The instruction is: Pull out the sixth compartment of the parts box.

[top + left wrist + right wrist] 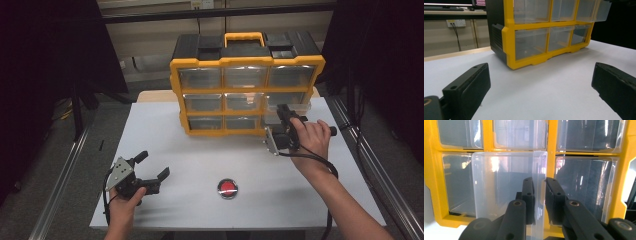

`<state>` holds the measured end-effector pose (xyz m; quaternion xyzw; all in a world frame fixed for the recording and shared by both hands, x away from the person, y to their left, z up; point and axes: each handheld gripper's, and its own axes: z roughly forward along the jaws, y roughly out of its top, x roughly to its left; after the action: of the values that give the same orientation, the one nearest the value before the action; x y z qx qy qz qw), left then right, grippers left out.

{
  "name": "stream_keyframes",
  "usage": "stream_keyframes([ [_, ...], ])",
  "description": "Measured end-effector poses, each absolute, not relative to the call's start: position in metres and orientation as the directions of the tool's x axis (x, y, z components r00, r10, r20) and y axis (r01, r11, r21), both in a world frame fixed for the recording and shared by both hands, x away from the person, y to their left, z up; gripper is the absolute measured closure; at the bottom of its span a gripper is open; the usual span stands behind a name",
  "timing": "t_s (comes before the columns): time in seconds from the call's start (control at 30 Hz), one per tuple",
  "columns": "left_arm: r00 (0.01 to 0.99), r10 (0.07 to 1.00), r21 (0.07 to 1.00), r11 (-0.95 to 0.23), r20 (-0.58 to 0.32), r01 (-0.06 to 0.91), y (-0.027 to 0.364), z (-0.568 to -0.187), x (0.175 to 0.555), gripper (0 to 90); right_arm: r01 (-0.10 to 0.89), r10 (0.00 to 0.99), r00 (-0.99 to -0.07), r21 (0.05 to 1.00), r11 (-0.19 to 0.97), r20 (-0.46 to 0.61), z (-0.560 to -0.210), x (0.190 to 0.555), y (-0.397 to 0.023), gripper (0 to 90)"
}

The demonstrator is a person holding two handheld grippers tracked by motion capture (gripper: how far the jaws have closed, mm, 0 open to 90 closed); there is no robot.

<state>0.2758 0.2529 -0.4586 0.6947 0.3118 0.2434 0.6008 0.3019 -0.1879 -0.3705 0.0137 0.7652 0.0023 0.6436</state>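
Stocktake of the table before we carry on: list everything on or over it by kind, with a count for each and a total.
Yellow drawer cabinet: 1
Clear drawers in it, the pulled-out drawer included: 9
Red button: 1
Hand-held grippers, left gripper and right gripper: 2
Total: 13

The organizer cabinet [247,95] has a bright yellow front frame and yellow carry handle [243,38] on a black body, and its drawers are clear, colourless plastic, including the pulled-out drawer [509,185] with its pale, frosted look. The tabletop [200,165] is plain white, and on it lies a round button [228,188] with a red centre in a silvery ring. Both the left gripper [152,167] and the right gripper [285,112] have matt black jaws, each gripper carrying a grey plate and a black cable.
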Motion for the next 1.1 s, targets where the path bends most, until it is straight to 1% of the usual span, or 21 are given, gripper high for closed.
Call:
stream_keyframes([
  [0.23,0.686,0.726,0.987,-0.080,-0.039,0.140,0.2527,-0.4585,0.2755,2.4,0.007,0.012,-0.177,0.011,1.000,-0.984,-0.3694,0.3001,-0.1883,78.9],
  [0.6,0.687,0.726,0.987,-0.081,-0.038,0.140,0.2527,-0.4585,0.2756,2.4,0.006,0.023,-0.178,0.022,1.000,-0.984,-0.3703,0.2966,-0.1885,78.9],
  [0.7,0.686,0.726,0.987,-0.080,-0.039,0.140,0.2527,-0.4585,0.2755,2.4,0.001,0.004,-0.178,0.004,1.000,-0.984,-0.3690,0.2962,-0.1883,78.9],
  [0.87,0.686,0.727,0.987,-0.081,-0.038,0.140,0.2527,-0.4585,0.2755,2.4,-0.004,0.000,-0.181,0.000,1.000,-0.983,-0.3684,0.2954,-0.1885,78.8],
  [1.1,0.686,0.726,0.987,-0.075,-0.043,0.142,0.2526,-0.4585,0.2754,2.4,0.001,0.020,-0.179,0.020,1.000,-0.984,-0.3699,0.2935,-0.1893,78.8],
])
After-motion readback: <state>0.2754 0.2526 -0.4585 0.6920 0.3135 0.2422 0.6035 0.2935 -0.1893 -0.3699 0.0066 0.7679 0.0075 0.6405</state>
